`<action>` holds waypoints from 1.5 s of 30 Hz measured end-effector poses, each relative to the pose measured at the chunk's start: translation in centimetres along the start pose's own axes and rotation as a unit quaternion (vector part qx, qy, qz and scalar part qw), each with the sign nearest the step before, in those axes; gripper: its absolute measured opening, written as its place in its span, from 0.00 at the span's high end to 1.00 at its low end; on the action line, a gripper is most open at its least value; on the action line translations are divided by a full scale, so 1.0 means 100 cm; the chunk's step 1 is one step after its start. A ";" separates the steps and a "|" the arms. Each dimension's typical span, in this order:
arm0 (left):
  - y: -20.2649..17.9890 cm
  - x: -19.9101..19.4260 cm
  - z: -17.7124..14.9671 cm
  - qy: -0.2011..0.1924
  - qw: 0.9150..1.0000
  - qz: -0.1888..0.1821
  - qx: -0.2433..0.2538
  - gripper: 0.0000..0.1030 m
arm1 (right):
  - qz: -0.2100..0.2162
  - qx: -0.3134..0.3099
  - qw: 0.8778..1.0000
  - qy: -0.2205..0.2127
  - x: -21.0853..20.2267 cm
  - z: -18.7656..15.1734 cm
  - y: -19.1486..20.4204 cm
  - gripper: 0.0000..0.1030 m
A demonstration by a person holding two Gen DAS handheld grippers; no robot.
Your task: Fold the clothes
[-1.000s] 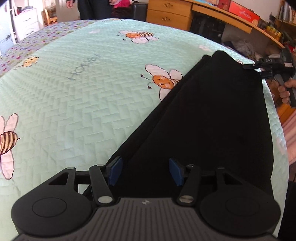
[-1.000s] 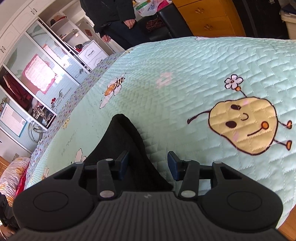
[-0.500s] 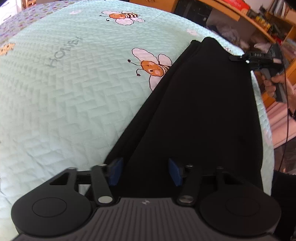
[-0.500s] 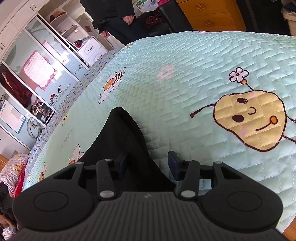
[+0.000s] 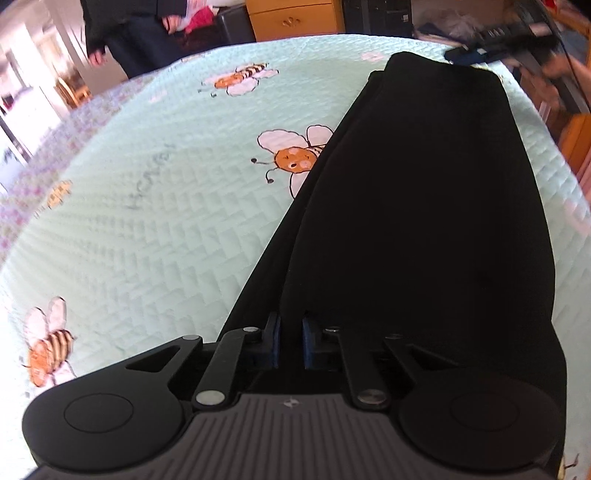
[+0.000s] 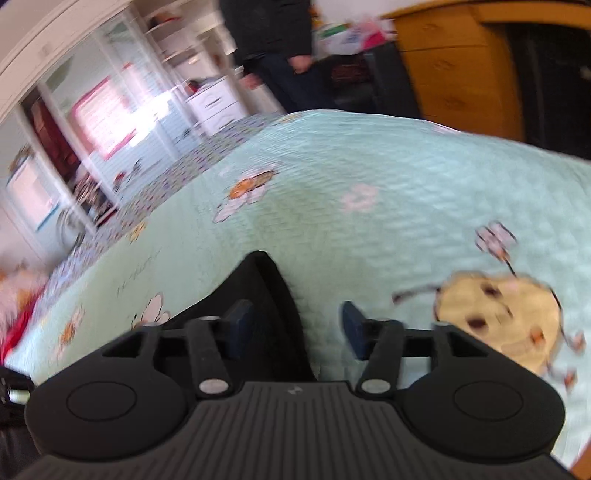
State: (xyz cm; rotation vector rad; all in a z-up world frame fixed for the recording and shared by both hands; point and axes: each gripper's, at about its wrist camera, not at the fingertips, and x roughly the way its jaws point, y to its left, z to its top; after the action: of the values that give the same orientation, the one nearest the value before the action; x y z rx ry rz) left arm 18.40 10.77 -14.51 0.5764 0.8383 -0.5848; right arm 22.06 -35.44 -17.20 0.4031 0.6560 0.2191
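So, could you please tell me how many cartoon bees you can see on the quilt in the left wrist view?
4. One bee near the far edge, one partly under the black garment, one at the near left, and a small blurry one at the left edge. The garment may hide more.

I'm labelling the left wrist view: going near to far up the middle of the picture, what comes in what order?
left gripper, jaws closing on a fold of cloth → black garment laid long → bare edge of the mint bee-print quilt → wooden drawers.
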 end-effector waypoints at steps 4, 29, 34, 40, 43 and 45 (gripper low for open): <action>-0.002 -0.005 0.003 -0.002 1.000 0.016 0.004 0.90 | -0.002 -0.045 0.999 0.007 0.023 0.015 0.009 0.27; 0.002 0.012 0.005 0.060 0.996 0.037 0.049 0.90 | 0.005 -0.091 0.994 0.067 0.094 0.033 0.044 0.75; 0.001 0.020 0.000 0.059 0.997 0.036 0.044 0.91 | 0.016 -0.076 0.994 0.074 0.092 0.027 0.033 0.72; 0.002 0.015 0.001 0.066 0.997 0.027 0.041 0.91 | 0.027 -0.029 0.999 0.022 0.061 0.030 0.020 0.65; -0.001 0.014 -0.001 0.068 0.996 0.030 0.043 0.91 | 0.024 0.020 0.999 -0.022 0.026 0.023 0.000 0.65; -0.002 0.014 -0.003 0.067 0.996 0.032 0.041 0.90 | 0.024 0.062 0.997 -0.044 0.000 0.013 -0.018 0.65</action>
State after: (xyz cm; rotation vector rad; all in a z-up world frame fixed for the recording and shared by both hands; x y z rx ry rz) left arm 18.90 10.50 -15.88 0.7219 0.9213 -0.5276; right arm 22.96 -37.40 -17.04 0.5453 0.5751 0.2057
